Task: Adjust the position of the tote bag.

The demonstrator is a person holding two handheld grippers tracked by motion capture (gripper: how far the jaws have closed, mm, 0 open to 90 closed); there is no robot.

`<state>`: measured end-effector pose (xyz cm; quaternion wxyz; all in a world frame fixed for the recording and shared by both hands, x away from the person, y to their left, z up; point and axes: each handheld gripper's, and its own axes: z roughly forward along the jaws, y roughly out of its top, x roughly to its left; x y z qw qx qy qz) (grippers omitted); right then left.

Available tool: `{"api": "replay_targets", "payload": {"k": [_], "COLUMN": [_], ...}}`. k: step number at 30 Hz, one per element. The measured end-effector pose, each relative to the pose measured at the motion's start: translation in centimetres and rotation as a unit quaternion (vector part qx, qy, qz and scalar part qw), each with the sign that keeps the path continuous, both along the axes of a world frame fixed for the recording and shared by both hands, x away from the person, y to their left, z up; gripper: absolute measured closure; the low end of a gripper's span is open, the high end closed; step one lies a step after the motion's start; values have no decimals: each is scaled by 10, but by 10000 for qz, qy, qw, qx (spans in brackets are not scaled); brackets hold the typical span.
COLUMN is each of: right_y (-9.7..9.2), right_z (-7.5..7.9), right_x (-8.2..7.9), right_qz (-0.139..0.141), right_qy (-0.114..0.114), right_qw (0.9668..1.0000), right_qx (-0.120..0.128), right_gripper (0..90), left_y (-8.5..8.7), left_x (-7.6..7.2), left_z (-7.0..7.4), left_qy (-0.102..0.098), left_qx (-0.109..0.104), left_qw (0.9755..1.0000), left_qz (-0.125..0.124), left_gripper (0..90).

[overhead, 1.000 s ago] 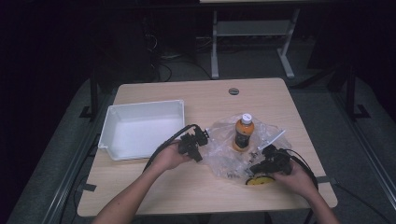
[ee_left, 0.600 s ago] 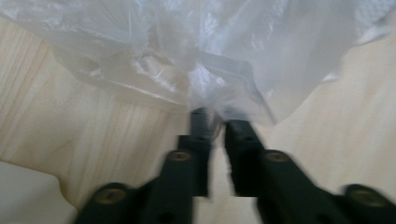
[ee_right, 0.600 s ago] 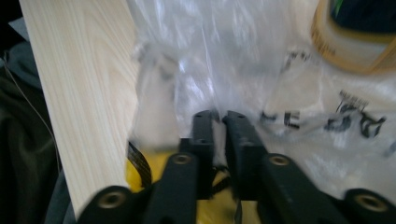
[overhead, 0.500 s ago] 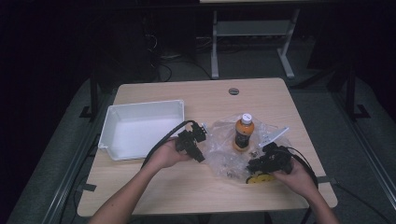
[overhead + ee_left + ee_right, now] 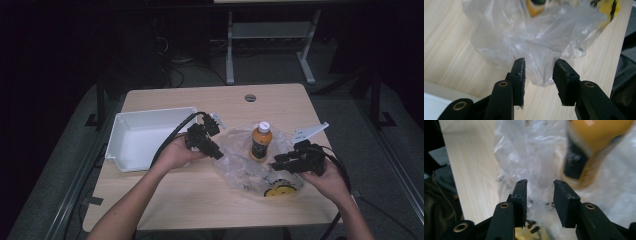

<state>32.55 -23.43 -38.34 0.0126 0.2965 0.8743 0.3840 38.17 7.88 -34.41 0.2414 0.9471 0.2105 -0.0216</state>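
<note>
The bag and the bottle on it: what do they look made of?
Bag: thin clear plastic film, glossy and crinkled; the table's wood grain shows through it. Bottle: probably plastic, with a white cap, orange contents and a dark label; glass cannot be ruled out.

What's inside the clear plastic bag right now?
The clear plastic bag holds an orange bottle with a white cap, standing upright, and a yellow-and-black item near its front edge. Crumpled film blurs that item, so I cannot identify it.
</note>
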Motion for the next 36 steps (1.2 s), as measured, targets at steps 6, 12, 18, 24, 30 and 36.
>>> {"api": "replay_targets", "payload": {"k": [6, 12, 18, 24, 30, 36], "right_y": [-12, -14, 2, 27, 51, 58], "right_z": [8, 7, -3, -18, -30, -39], "right_x": [15, 15, 6, 6, 11, 10], "right_qz": [-278, -209, 149, 386, 612, 752], "right_qy": [-14, 49, 85, 246, 356, 431], "right_qw": [9996, 9997, 9997, 9989, 9965, 9937], "right_qx": [37, 108, 191, 34, -447, -706], "right_gripper": [602, 606, 606, 613, 828, 869], "left_y": [-2, 2, 6, 4, -9, -11], "left_x": [7, 1, -2, -7, -10, -12], "left_z": [20, 20, 5, -8, -27, -46], "left_qy": [-30, -67, 60, 151, 307, 364], "left_qx": [-315, -165, -145, -117, 88, 307], "left_qw": [9995, 9998, 9999, 9997, 9988, 9978], "left_qz": [10, -91, -62, -141, -375, -455], "left_gripper": [575, 599, 599, 698, 893, 900]}}
